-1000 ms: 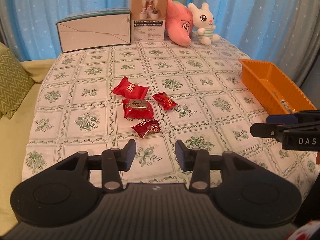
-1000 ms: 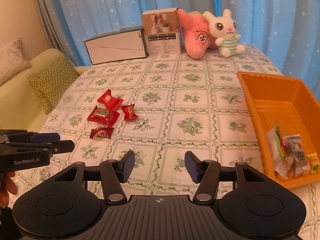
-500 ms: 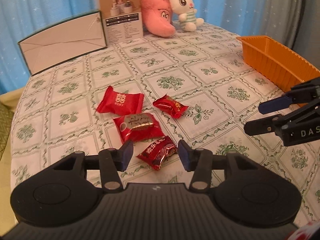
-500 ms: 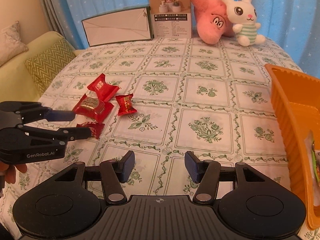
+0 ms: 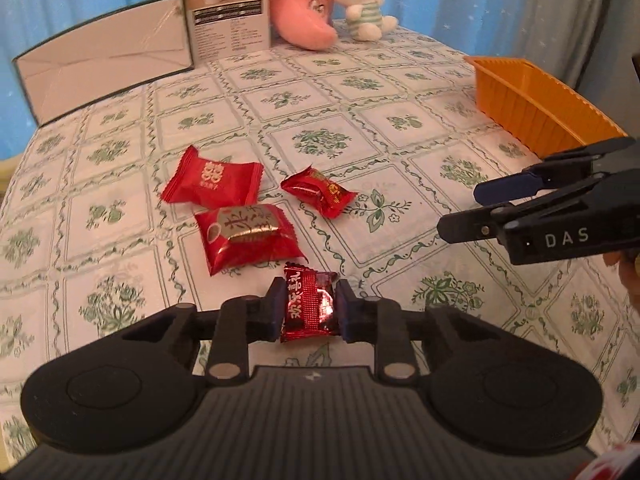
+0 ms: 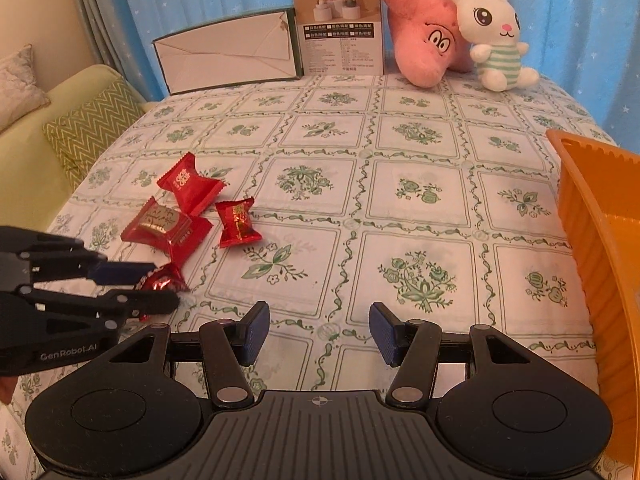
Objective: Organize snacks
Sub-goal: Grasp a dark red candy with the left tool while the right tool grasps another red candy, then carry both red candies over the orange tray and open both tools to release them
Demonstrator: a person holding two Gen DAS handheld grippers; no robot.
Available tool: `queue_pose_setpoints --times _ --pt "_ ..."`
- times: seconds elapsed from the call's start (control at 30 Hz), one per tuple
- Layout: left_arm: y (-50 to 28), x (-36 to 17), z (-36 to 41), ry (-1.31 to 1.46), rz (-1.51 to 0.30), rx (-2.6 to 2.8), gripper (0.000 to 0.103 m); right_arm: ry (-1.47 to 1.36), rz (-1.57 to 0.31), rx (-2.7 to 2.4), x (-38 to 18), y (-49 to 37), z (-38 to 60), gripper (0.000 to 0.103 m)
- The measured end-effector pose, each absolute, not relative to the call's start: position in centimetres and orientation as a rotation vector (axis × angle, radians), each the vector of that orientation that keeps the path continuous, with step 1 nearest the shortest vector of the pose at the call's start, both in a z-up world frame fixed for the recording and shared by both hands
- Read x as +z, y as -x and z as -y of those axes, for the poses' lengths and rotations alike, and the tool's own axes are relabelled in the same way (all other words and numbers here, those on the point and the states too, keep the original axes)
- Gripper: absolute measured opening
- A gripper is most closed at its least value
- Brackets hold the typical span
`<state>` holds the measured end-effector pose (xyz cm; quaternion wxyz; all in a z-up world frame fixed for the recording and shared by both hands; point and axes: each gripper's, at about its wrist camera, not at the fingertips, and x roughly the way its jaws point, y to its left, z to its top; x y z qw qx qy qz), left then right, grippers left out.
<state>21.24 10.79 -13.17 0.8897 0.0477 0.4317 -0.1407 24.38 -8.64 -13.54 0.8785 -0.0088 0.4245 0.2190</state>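
Observation:
Several red snack packets lie on the tablecloth. My left gripper [image 5: 308, 314] has its jaws closing, and the pads press both sides of a dark red candy [image 5: 307, 302] that rests low on the cloth. Beyond it lie a red and gold packet [image 5: 248, 236], a plain red packet [image 5: 212, 178] and a small red candy [image 5: 318, 192]. My right gripper [image 6: 319, 332] stands open with nothing between its fingers, right of the snacks. The orange tray [image 6: 592, 220] is at the right edge. In the right wrist view the left gripper [image 6: 166, 285] holds the candy [image 6: 160, 280].
At the table's far edge stand a white box [image 6: 228, 54], a printed product box [image 6: 340, 24], a pink plush [image 6: 424, 36] and a white bunny [image 6: 496, 36]. A green sofa with a zigzag cushion [image 6: 88, 132] lies beyond the left edge.
My left gripper came down and forward over the dark red candy and closed on it. The right gripper moved forward and lower, still open.

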Motion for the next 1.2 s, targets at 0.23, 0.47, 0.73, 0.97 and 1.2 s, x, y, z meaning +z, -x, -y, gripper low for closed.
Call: queue_pose_setpoints --times 0.23,0.47,0.73,0.97,1.2 --pt "-20.1 -12.3 -10.9 -0.011 -0.88 -0.19 0.021 0.037 -0.824 0.521 -13.0 -25.9 6.9 0.056" --pt "-19.8 -12.1 -12.1 0.043 -0.845 -0.08 0.021 0.093 -0.779 0.613 -13.5 -27.8 3.4 0.055" --pt "-19.7 -11.5 -13.4 0.099 -0.804 -0.025 0.021 0.166 -0.778 0.634 -14.8 -29.1 0.5 0.04" --pt "-19.5 -11.5 -13.4 0.118 -0.814 -0.028 0.021 0.159 -0.799 0.608 -14.7 -28.5 1.1 0.023" --pt "-18.1 -10.8 -12.7 0.14 -0.815 -0.018 0.021 0.09 -0.843 0.539 -14.5 -24.1 5.2 0.023"
